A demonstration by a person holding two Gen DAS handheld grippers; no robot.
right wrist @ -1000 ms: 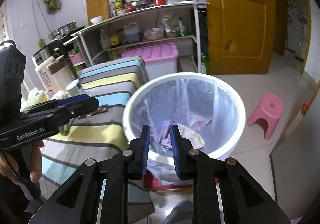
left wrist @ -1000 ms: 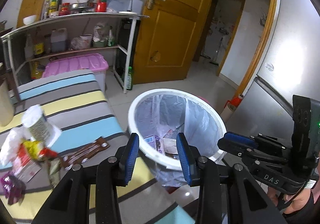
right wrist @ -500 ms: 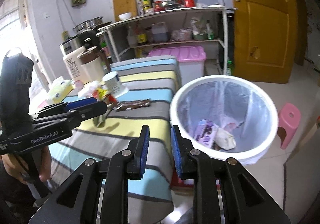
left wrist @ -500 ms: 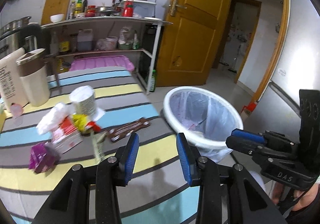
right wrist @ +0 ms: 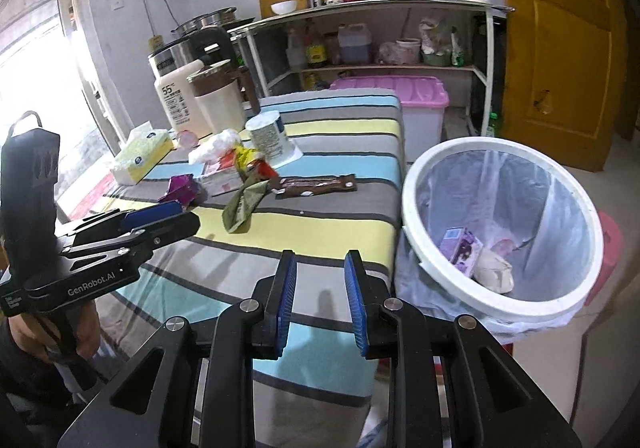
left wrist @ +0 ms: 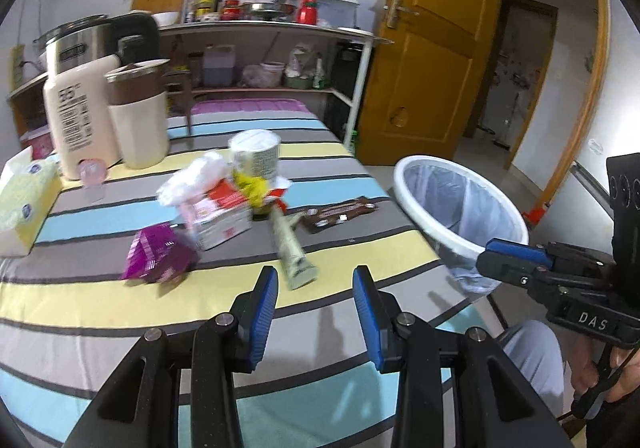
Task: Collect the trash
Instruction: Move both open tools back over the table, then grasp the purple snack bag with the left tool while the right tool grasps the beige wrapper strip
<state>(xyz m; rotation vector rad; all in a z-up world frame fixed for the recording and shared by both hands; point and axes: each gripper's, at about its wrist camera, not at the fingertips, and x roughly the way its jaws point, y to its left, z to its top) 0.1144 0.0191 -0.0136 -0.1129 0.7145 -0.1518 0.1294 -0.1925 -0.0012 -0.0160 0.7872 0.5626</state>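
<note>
The trash we are after lies in a loose heap on the striped table point(right wrist: 304, 224), toward its far-left part: a purple packet point(left wrist: 158, 254), a red-and-white carton point(left wrist: 220, 218), crumpled white tissue point(left wrist: 196, 176), a yellow wrapper point(left wrist: 252, 186), and an overturned white cup point(right wrist: 268, 136) at the far side of the heap. Nearer us a green sachet point(right wrist: 244, 204) lies alone on a yellow stripe, and just right of it a brown bar wrapper point(right wrist: 318, 184) lies flat on a grey stripe, short of the table's right edge. Past that edge stands the white bin point(right wrist: 424, 256) with a clear liner, its rim close beside the tablecloth's corner; a purple box point(right wrist: 460, 248) and a pale wad point(right wrist: 494, 274) lie at its bottom. Our left gripper point(left wrist: 314, 302) hovers over the near stripes, its fingers spread with nothing between them, pointing at the sachet's near end. Our right gripper point(right wrist: 320, 298) hangs above the near right corner of the table, its jaws opening and empty. The near half of the cloth is bare, leaving us room to reach in. At the far-left edge a tissue box point(right wrist: 142, 156), a white bottle point(right wrist: 178, 102) and a cream jug point(right wrist: 220, 100) crowd the heap.
</note>
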